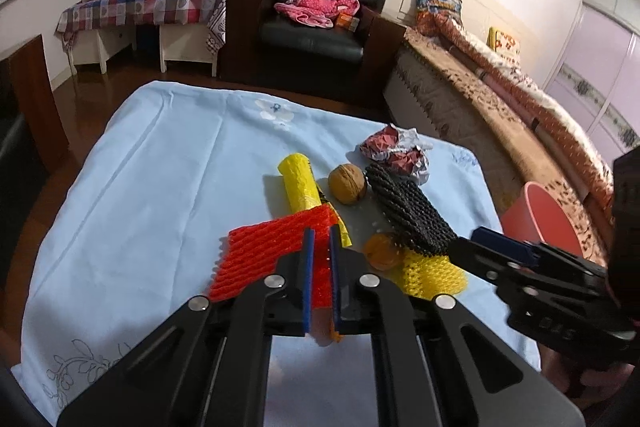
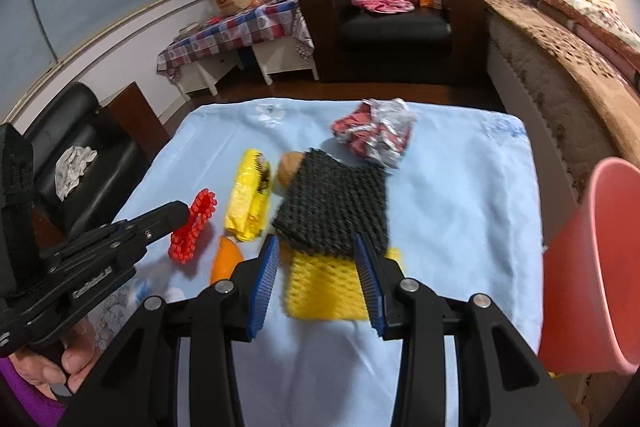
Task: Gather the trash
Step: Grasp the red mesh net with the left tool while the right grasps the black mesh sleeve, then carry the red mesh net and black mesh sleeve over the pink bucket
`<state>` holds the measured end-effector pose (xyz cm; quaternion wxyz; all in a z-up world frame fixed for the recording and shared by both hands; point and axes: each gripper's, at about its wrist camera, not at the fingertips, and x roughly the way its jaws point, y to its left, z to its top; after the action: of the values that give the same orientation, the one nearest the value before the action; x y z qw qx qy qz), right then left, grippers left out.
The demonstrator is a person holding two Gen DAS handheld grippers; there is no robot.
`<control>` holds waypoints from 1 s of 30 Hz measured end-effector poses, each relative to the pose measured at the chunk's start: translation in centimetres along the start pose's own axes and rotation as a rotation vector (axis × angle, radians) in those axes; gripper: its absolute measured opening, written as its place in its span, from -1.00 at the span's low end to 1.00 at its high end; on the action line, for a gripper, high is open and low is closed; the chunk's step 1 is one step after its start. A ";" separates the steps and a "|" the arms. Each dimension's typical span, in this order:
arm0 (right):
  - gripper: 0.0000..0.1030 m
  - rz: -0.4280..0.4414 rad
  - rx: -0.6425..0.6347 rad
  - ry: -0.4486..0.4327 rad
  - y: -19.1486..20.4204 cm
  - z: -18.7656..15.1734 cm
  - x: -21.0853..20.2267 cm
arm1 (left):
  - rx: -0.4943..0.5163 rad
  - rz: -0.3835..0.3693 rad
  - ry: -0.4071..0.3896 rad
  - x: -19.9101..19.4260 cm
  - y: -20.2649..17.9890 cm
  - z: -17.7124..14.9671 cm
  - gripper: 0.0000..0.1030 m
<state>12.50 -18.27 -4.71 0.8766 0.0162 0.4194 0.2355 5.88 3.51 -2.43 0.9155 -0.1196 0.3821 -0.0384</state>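
The tabletop (image 1: 160,167), draped in a pale blue cloth with faint flower prints, spreads ahead of both claws. Just off its edge, to the right of the right claw (image 2: 318,283), stands a pink plastic bin (image 2: 592,267), smooth-walled and flaring toward its rim.

Straight beyond the right claw's spread, empty fingers lies a black foam net sleeve (image 2: 336,207), flat and knobbly, overlapping a yellow foam net (image 2: 324,291) that sits between the blue ribbed pads. Past the black sleeve is a crumpled foil wrapper (image 2: 376,135), silver and dark red.

The left claw (image 1: 320,283) is pressed together on a red foam net (image 1: 260,255), pinching its near edge; the rest of the net fans out to the claw's left. Ahead of it lies a yellow plastic wrapper (image 1: 298,183), rolled into a tube. To its right are a wrinkled round walnut (image 1: 347,183) and an orange piece (image 1: 382,251), which I cannot identify.

Both claws tilt downward toward the trash; a hand (image 2: 60,367) grips the left claw's handle.
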 end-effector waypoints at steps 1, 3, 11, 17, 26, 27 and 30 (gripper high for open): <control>-0.25 0.000 -0.012 0.000 0.3 0.2 0.3 | -0.001 -0.002 -0.004 -0.2 0.2 0.0 -0.88; -0.25 -0.004 -0.039 0.003 1.1 0.7 1.1 | -0.005 -0.002 -0.009 -0.6 0.4 0.0 -0.88; -0.40 -0.039 -0.045 0.036 1.6 1.3 4.2 | -0.019 -0.016 -0.027 -2.2 0.4 0.2 -0.88; -0.83 0.007 0.007 0.040 0.5 0.9 3.8 | -0.019 -0.020 -0.041 -2.9 0.1 0.5 -0.88; -0.84 0.105 0.076 -0.031 -1.4 0.2 -1.7 | -0.014 -0.044 -0.050 -3.6 -1.0 0.8 -0.88; -0.84 0.111 0.084 -0.042 -1.7 0.1 -2.5 | -0.011 -0.050 -0.053 -3.7 -1.3 0.9 -0.88; -0.84 0.121 0.112 -0.073 -2.4 0.0 -4.6 | 0.002 -0.066 -0.059 -4.0 -2.3 1.1 -0.88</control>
<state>10.94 -22.34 -1.87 0.8732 0.0989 0.3978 0.2635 3.86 2.14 1.67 0.9248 -0.1324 0.3507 -0.0654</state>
